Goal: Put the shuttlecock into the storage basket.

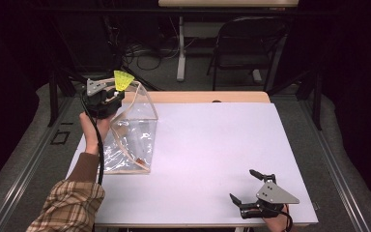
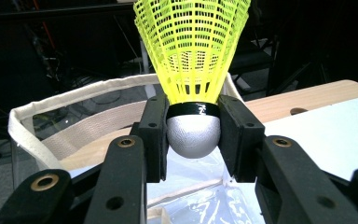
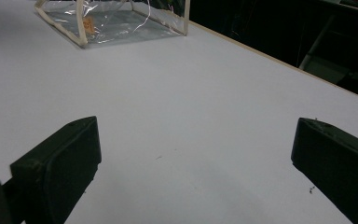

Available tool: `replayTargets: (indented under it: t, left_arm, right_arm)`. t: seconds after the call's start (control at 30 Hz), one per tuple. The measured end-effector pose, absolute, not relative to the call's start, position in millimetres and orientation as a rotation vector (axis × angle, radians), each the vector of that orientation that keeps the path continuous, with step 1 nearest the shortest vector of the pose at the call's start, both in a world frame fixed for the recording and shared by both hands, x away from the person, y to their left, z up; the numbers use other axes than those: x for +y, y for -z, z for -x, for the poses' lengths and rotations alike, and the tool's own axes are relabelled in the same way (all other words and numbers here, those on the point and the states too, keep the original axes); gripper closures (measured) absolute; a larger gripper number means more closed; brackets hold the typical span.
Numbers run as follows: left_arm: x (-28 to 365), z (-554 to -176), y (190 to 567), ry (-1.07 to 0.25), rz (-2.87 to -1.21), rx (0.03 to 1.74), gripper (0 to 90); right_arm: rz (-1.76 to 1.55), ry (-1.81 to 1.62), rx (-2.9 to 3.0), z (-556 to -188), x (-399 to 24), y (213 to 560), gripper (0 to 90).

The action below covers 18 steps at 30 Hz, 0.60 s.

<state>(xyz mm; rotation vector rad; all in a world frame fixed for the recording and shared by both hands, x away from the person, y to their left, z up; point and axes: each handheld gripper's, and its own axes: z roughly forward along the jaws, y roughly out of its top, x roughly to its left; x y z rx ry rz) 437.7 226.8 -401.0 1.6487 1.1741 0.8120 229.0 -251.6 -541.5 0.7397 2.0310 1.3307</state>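
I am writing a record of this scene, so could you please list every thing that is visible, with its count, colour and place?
shuttlecock: one, yellow skirt with silver-grey head and black band, held above the bag's open top
bag: one, clear plastic with cream fabric edging, on the left part of the table, opening upward
table: one, white top with a pale wood far edge, centre of the high view
folding chair: one, dark, on the floor behind the table
cables: several, dark, on the floor behind the table
left gripper: one, black, pads pressed on the shuttlecock's head
right gripper: one, black with grey plate, jaws apart, near corner of the table
sleeve: one, plaid, bottom left
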Motion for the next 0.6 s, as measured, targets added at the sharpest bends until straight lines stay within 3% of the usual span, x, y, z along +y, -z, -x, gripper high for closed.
replayTargets:
  t: [0.6]
  left_arm:
    - [229.0, -442.5, 409.6, -0.768, -1.698, 1.190, 64.7]
  right_arm:
    - [-0.750, -1.330, 2.035, -229.2, -251.8, 543.0, 1.0]
